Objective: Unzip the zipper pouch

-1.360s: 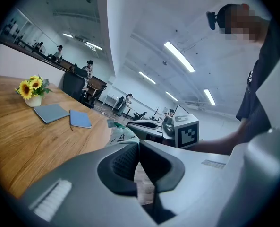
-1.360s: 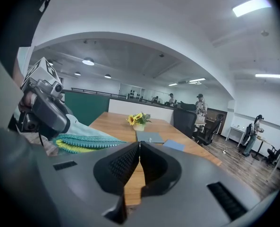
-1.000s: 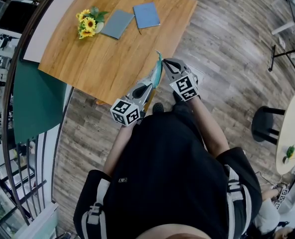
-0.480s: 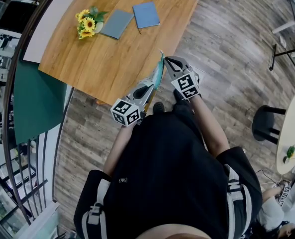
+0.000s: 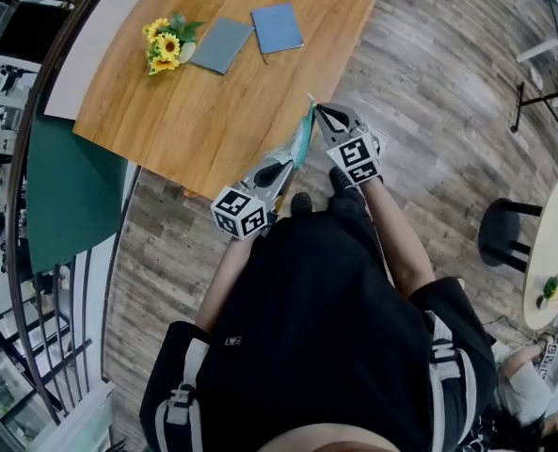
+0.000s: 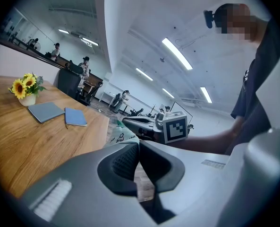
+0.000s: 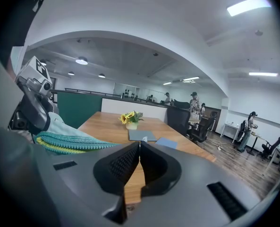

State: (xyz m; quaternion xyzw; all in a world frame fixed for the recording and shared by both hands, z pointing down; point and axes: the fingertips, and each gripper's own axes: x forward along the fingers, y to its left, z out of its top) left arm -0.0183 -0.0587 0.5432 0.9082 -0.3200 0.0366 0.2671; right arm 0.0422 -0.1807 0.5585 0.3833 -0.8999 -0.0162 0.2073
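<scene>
At the table's (image 5: 213,102) near edge, teal zipper pouch (image 5: 300,142) w/ yellow trim held up btwn both tools; left tool (image 5: 285,164) clamped shut on its near end; right tool (image 5: 314,109) pinched tight on its far tip; farther back on the table: sunflowers (image 5: 166,47), grey notebook (image 5: 221,45) & blue notebook (image 5: 277,28) side by side
</scene>
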